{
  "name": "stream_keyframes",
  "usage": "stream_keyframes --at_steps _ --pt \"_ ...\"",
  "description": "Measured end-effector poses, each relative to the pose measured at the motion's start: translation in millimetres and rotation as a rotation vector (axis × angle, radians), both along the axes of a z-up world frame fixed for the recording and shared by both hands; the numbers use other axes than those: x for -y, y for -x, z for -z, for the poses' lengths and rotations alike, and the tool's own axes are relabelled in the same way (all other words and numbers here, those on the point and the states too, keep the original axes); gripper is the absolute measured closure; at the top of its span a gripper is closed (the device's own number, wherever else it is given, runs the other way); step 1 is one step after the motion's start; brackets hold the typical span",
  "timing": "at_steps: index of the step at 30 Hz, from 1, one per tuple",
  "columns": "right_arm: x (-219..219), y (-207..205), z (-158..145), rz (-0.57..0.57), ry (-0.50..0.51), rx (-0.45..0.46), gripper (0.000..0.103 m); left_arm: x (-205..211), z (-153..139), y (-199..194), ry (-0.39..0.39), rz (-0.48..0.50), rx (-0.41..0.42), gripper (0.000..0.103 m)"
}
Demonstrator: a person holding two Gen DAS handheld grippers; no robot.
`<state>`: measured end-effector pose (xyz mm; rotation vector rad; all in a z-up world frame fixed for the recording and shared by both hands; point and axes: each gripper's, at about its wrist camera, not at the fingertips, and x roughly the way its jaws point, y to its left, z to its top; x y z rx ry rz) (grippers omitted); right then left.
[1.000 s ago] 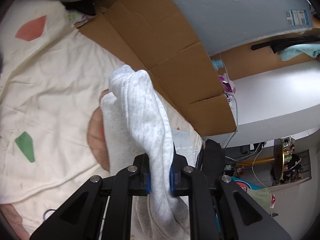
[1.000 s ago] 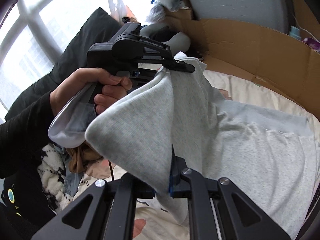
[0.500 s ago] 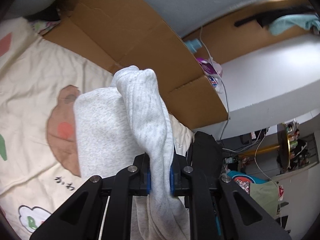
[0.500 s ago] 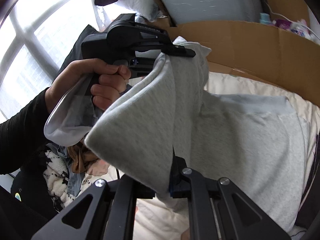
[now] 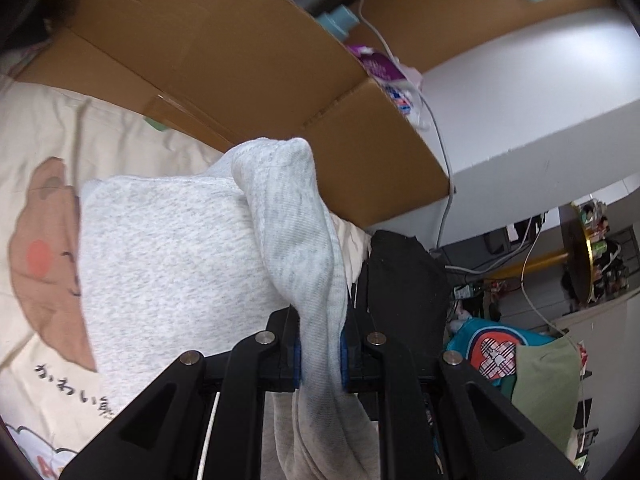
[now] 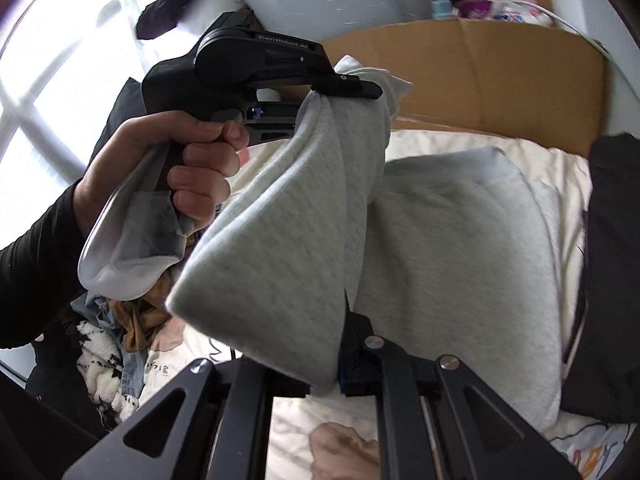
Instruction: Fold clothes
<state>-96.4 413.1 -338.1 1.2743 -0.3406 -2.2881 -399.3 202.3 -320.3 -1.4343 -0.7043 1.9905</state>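
Observation:
A light grey sweatshirt (image 5: 168, 256) lies partly on the cream printed bedsheet (image 5: 36, 148), with one side lifted and doubled over. My left gripper (image 5: 320, 354) is shut on a bunched edge of it between the blue pads. In the right wrist view my right gripper (image 6: 340, 368) is shut on another edge of the grey sweatshirt (image 6: 460, 264). The raised cloth stretches from there up to the left gripper (image 6: 352, 88), which a hand (image 6: 192, 160) in a black sleeve holds above the bed.
A flattened cardboard sheet (image 5: 248, 80) stands along the far side of the bed. Dark cloth (image 6: 612, 280) lies at the sweatshirt's right. A pile of clothes (image 6: 112, 340) sits at lower left under the window (image 6: 48, 80). White furniture and a cable (image 5: 444, 152) are at the right.
Both grippers have carried the lifted side of the sweatshirt sideways across the bed, over its lower layer. The cardboard's end and the dark cloth have come closer. Both grips are unchanged.

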Motion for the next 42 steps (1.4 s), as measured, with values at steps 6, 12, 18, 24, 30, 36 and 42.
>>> stream_keyframes --at_steps 6,12,18,24,30,36,42 --pt "-27.3 -6.2 16.5 0.056 -0.002 0.045 0.095 -38.7 20.3 -2.6 0.007 0.037 0.013 0.091" --pt "-50.0 -9.9 37.6 0.116 0.004 0.102 0.095 -66.9 47.2 -2.9 0.018 0.043 0.040 0.091" --pt "-69.4 -8.5 56.7 0.169 0.030 0.155 0.095 -81.7 63.8 -1.4 0.027 0.034 0.058 0.091" --pt "-79.3 -12.8 66.7 0.194 0.041 0.177 0.095 -94.3 68.3 -5.6 0.037 0.053 0.051 0.091" --pt "-87.3 -18.6 74.3 0.213 0.049 0.196 0.095 -107.3 73.7 -10.6 0.063 0.080 0.049 0.091" --pt "-102.8 -18.6 94.1 0.267 0.080 0.255 0.094 -123.0 94.2 -7.7 0.102 0.092 0.085 0.091" --pt "-122.2 -23.9 99.6 0.335 0.081 0.279 0.088 -133.9 107.7 -5.4 0.160 0.079 0.103 0.091"
